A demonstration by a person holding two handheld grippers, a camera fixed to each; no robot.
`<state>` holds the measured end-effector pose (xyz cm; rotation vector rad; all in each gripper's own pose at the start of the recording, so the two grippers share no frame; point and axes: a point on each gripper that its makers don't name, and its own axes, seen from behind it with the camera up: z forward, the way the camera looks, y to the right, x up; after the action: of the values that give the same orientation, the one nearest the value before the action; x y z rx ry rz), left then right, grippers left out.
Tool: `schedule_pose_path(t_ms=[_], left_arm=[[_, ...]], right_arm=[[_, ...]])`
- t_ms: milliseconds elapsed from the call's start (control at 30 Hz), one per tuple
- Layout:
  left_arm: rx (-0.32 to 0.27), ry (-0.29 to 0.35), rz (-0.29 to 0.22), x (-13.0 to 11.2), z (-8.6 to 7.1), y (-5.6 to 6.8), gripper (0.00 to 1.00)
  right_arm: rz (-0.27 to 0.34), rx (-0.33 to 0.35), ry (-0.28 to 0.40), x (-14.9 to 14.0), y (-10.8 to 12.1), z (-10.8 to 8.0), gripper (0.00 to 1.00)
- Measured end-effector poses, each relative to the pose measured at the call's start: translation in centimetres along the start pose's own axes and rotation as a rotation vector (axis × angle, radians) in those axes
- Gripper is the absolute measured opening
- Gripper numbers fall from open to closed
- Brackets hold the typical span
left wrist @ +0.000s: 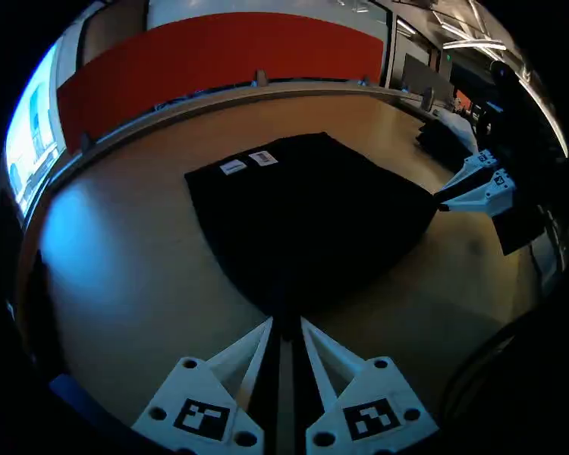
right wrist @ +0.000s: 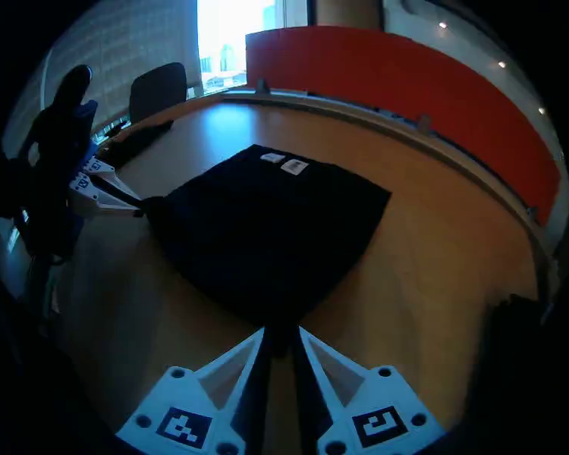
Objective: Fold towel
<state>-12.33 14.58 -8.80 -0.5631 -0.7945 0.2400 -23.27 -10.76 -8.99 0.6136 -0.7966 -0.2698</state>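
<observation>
On the wooden table [left wrist: 133, 250], close in, the left gripper [left wrist: 287, 324] is pinched almost closed on one corner of the dark towel [left wrist: 307, 212]. The right gripper [right wrist: 282, 332] nips the neighbouring corner the same way. The towel lies flat, with white labels [left wrist: 246, 163] at its far edge. Uneven lifting could skew the fold, and such thin pinches might slip.

The black towel [left wrist: 307, 220] lies flat in the middle of the frame, already folded into a square, with two small white tags [left wrist: 248, 162] near its far edge.
</observation>
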Motion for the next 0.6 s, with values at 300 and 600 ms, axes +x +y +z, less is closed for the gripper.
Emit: schedule_pose_path(t_ms=[300, 600], left_arm=[[0.016, 0.034, -0.018, 2.4, -2.4, -0.5, 0.09], [0.033, 0.045, -0.014, 4.2, -5.1, -0.4, 0.09]], right_arm=[[-0.018, -0.007, 0.062, 3.2, -0.1, -2.2, 0.17], [-0.034, -0.008, 0.1, 5.7, -0.5, -4.7, 0.17]])
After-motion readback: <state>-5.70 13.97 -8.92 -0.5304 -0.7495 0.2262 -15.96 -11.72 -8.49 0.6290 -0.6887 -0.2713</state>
